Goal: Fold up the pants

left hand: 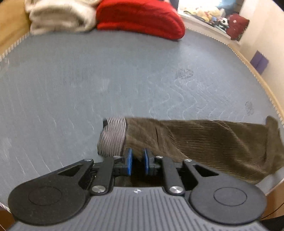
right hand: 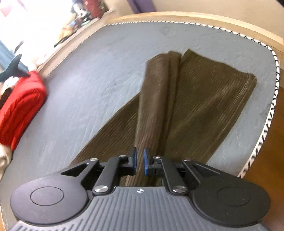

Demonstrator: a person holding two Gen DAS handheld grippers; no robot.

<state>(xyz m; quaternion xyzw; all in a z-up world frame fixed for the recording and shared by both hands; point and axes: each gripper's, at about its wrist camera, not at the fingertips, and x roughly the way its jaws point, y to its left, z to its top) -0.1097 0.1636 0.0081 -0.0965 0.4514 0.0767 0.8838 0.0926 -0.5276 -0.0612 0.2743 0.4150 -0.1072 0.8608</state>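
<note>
Left gripper: sitting nearest the lens in the left wrist view, its blue pads standing a narrow gap apart over the brown cloth; whether any fabric is lying pinched between them cannot be told.

Right gripper: likewise nearest in the right wrist view, blue pads parted by a slim gap, hanging over a raised fold of the same cloth; whether it is gripping cannot be told.

Pants: brown ribbed corduroy, lying on the grey mattress. In the right wrist view the legs are running away from the gripper toward the far corner of the bed, one leg folding lengthwise over the other, hems ending near the mattress edge. In the left wrist view the pants are stretching rightward from the gripper, with a striped grey waistband sitting just left of the pads.

Mattress: grey quilted surface, bearing the pants; a striped piping is running round its rim, and a pale wooden frame is showing beyond it.

Red folded garment: resting at the far end of the mattress, well apart from the pants.

Cream folded garment: lying just beside the red one.

Shelf with soft toys: blurring in the far background.
</note>
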